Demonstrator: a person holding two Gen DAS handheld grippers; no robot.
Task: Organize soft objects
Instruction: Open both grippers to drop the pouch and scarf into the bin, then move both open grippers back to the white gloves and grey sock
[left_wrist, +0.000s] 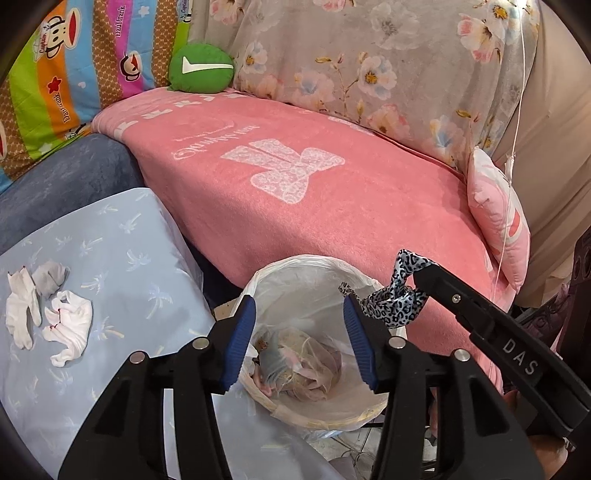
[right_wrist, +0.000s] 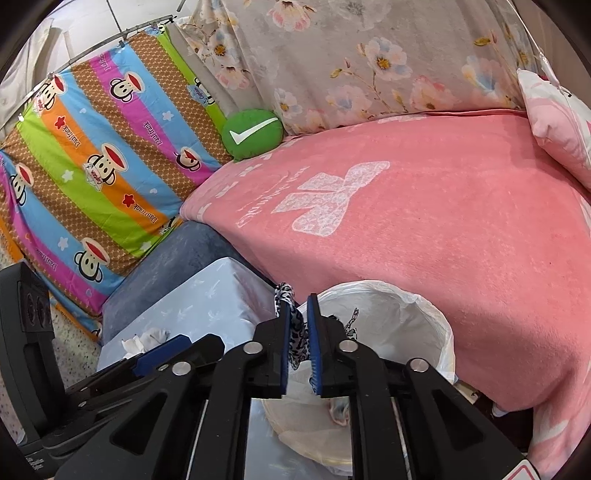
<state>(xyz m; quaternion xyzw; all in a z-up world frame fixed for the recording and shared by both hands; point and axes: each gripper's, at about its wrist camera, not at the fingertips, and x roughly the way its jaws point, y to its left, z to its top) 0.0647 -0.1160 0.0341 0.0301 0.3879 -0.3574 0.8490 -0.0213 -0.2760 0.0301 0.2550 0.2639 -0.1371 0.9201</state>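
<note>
The strip (right_wrist: 295, 328) hangs above the bin (right_wrist: 424, 306), between the right gripper's (right_wrist: 297, 343) slightly parted jaws; left gripper (left_wrist: 299, 339) jaws half open, empty.

Bin (left_wrist: 295, 280) between sofa (left_wrist: 332, 206), table (left_wrist: 122, 236).

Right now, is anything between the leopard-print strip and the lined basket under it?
Nothing visible. The leopard-print strip hangs over the open mouth of the lined basket, between the narrow jaws of the right gripper; the left gripper is open and off the fabric.

2 wrist views look down closely (both share bin (left_wrist: 314, 280), blanket (left_wrist: 332, 206)).
</note>
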